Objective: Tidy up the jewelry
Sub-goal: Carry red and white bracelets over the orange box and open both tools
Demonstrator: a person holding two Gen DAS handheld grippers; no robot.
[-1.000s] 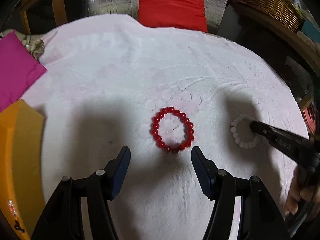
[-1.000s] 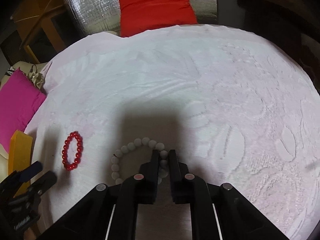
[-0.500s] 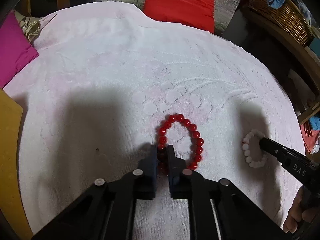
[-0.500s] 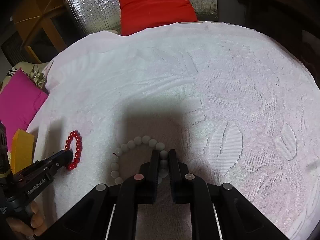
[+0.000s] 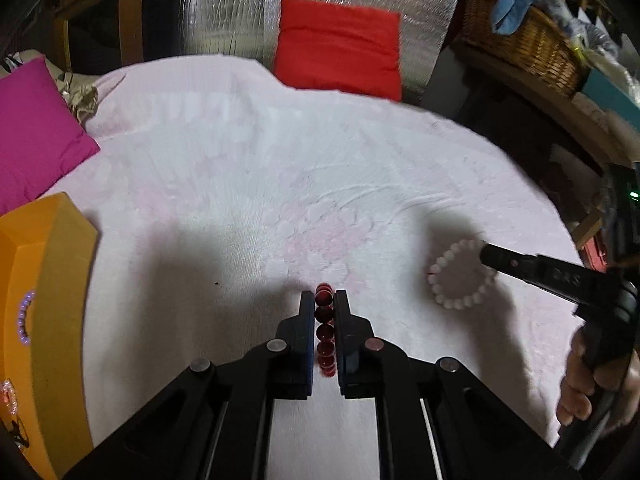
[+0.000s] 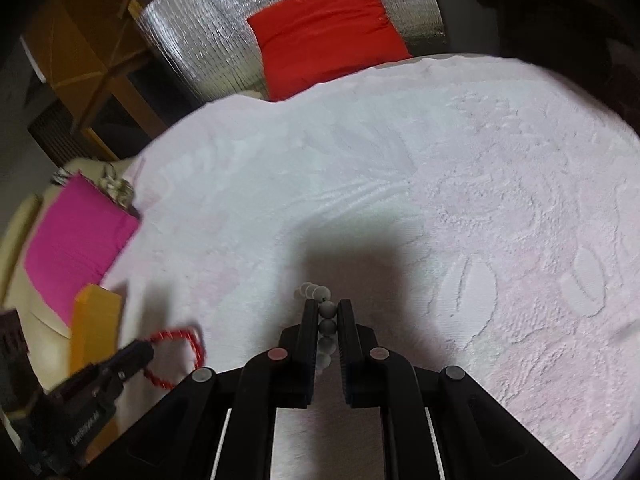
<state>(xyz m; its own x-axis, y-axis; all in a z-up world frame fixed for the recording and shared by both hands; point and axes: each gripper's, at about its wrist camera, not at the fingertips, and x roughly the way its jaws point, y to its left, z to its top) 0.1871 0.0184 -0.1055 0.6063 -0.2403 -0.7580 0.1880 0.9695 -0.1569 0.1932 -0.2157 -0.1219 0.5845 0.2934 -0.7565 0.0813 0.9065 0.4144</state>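
My left gripper is shut on the red bead bracelet, which hangs between its fingers above the pale pink cloth. The right wrist view shows the red bracelet dangling from the left gripper at the lower left. My right gripper is shut on the white bead bracelet, lifted off the cloth. The left wrist view shows the white bracelet held by the right gripper at the right. An orange jewelry box stands at the left edge with beads inside.
A magenta cushion lies at the far left and a red cushion at the back against silver foil. A wicker basket sits on a shelf at the back right. The orange box edge shows in the right wrist view.
The left gripper closed on the red bracelet and lifted it off the cloth. The right gripper, still shut on the white bracelet, has also raised it.
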